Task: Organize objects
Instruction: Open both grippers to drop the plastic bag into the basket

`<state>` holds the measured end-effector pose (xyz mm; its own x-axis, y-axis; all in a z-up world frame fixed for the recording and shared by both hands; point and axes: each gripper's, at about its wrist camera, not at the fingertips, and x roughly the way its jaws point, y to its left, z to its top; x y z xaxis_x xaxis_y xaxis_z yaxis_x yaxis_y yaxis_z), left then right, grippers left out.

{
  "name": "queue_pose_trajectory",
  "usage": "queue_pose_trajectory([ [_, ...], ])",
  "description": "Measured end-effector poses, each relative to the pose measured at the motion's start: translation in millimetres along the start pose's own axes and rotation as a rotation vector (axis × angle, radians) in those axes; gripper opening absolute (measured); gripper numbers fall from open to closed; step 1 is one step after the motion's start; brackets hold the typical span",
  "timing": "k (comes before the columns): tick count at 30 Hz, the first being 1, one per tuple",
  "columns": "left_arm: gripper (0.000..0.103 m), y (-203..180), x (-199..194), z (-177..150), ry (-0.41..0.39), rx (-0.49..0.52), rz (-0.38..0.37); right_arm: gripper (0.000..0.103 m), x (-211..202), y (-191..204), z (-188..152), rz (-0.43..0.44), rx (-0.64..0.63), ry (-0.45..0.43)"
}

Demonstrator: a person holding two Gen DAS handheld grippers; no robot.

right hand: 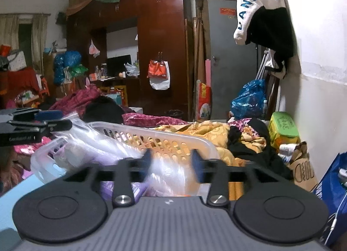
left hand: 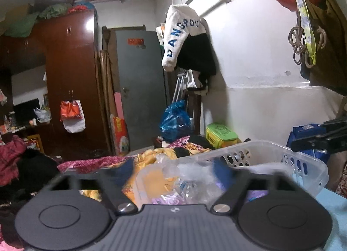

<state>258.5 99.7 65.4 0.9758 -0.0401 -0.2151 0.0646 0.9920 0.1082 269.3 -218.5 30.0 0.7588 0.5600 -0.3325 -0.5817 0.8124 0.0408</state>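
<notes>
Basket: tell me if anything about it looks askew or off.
The basket sits tilted on the rumpled bedding, not level. Clear plastic bags are heaped in it and bulge over its rim, so it looks overfilled. No damage shows.

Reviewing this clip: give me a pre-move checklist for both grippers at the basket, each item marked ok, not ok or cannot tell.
1. Left gripper open: ok, fingers wide apart.
2. Left gripper holds nothing: ok, only clear plastic bags lie beyond its fingers.
3. Right gripper open: ok, a gap shows between its blurred fingers.
4. Right gripper grips a bag: cannot tell; plastic shows in the gap, contact is blurred.
5. Basket within reach of both: ok, it sits just ahead in each view.
6. Basket has room: cannot tell; bags pile above its rim on one side.
</notes>
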Motion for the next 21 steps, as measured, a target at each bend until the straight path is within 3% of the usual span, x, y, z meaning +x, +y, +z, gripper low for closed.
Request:
queue_pose_trajectory([
  [1,0.100,0,-2,0,-0.007,0.005,0.004,0.088,-1,1,0,-0.015,-0.009,-0.007],
  [5,0.103,0,-11,1,-0.014,0.000,0.000,0.103,-5,1,1,-0.016,0.014,-0.034],
  [13,0.103,-2,-38,1,-0.049,-0.015,0.058,0.103,-13,9,-5,0.006,0.018,-0.026],
  [21,0.103,-9,-91,-16,-0.113,-0.055,0.063,0.103,-43,34,-22,0.038,0.012,0.011],
])
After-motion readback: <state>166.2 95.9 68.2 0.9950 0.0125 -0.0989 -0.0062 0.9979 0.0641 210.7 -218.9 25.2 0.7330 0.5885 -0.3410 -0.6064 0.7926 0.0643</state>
